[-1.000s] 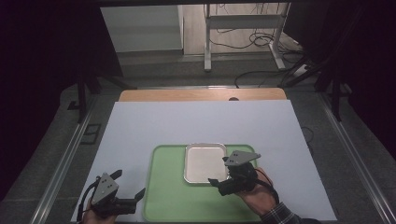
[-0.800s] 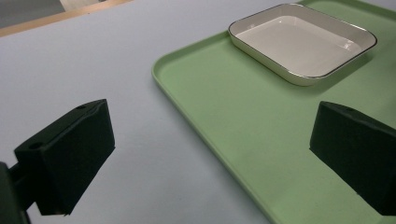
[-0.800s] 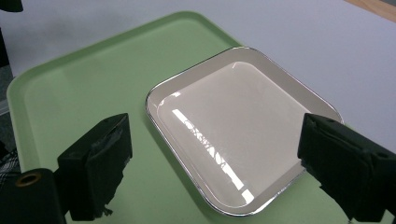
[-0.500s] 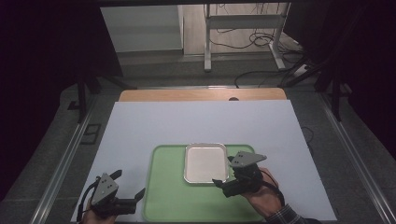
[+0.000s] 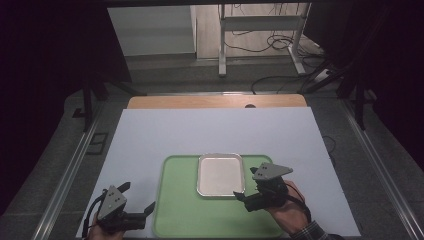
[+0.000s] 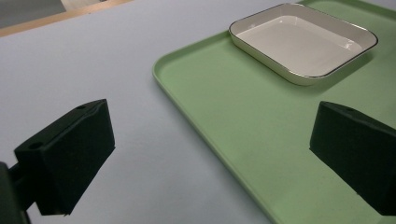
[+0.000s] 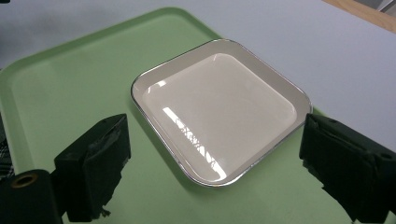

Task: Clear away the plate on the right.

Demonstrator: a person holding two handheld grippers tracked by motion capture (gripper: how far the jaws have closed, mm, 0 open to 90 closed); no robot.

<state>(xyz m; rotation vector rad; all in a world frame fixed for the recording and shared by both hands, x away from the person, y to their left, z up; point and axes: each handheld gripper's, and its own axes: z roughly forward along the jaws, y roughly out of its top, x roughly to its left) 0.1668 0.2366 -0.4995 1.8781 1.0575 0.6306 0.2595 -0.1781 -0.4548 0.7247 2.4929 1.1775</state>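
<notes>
A white rectangular dish point(image 5: 220, 174) point(image 7: 219, 107) point(image 6: 303, 42) sits empty on the far part of a green tray point(image 5: 180, 205) point(image 6: 224, 107) point(image 7: 70, 93). My right gripper point(image 5: 246, 184) point(image 7: 219, 163) is open just off the dish's near right corner, jaws wide and pointing at the dish, with nothing between them. My left gripper point(image 5: 139, 197) point(image 6: 212, 154) is open over the tray's left rim near the table's front edge, one jaw over the table and one over the tray, holding nothing.
The tray lies on a pale sheet point(image 5: 210, 130) that covers the table, with a wooden strip point(image 5: 215, 101) at the far edge. Metal rails point(image 5: 70, 170) run along both sides. Beyond the table, cables and a stand point(image 5: 260, 30) are on the floor.
My right gripper has drifted slightly to the right, away from the dish. The left gripper, dish and tray have not moved.
</notes>
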